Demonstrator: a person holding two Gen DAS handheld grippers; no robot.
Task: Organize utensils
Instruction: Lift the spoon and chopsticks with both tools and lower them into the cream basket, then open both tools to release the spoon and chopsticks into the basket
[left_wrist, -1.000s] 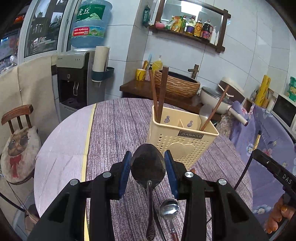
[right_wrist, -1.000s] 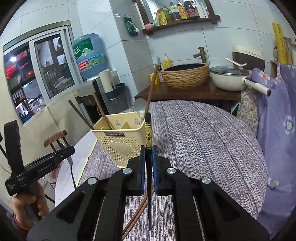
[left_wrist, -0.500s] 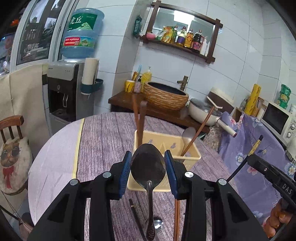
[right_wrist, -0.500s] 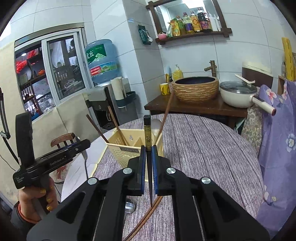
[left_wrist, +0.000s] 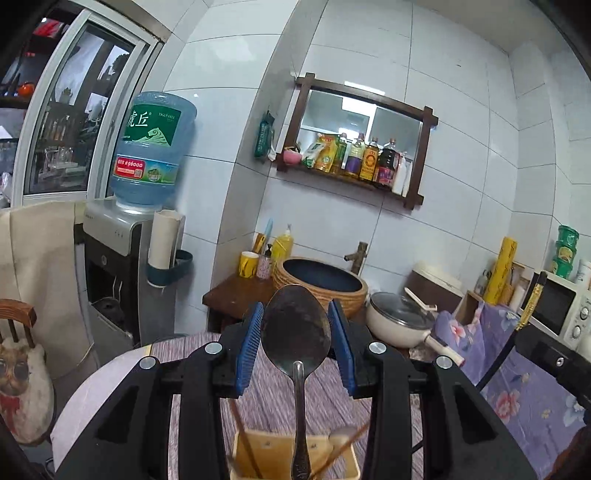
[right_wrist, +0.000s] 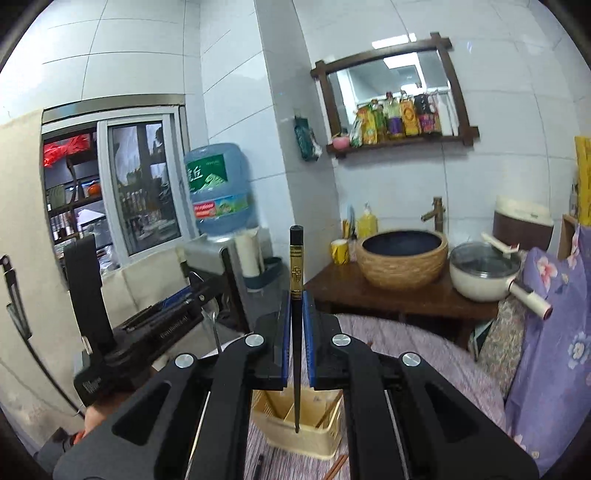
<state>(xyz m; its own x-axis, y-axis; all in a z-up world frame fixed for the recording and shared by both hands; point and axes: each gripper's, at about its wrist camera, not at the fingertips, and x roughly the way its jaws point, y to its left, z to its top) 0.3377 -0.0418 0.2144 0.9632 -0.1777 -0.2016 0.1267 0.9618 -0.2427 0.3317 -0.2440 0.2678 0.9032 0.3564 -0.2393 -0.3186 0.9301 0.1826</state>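
Observation:
My left gripper (left_wrist: 296, 321) is shut on a metal spoon (left_wrist: 295, 332), bowl up, handle hanging down over the cream utensil caddy (left_wrist: 258, 450). Brown chopsticks (left_wrist: 243, 443) stand in the caddy. My right gripper (right_wrist: 296, 314) is shut on a black chopstick (right_wrist: 296, 258) with gold bands, held upright, its tip pointing down into the caddy (right_wrist: 295, 432). The left gripper and its spoon also show in the right wrist view (right_wrist: 207, 306), to the left. The right gripper's chopstick shows in the left wrist view (left_wrist: 532, 299), at the right.
The caddy stands on a round table with a purple striped cloth (right_wrist: 424, 354). Loose brown chopsticks (right_wrist: 338, 465) lie beside the caddy. Behind are a wooden counter with a woven basin (right_wrist: 402, 258), a white pot (right_wrist: 484, 273), and a water dispenser (left_wrist: 122, 266).
Both grippers have risen well above the table and now hang over the caddy, which has dropped to the bottom of both views. Each still holds its utensil.

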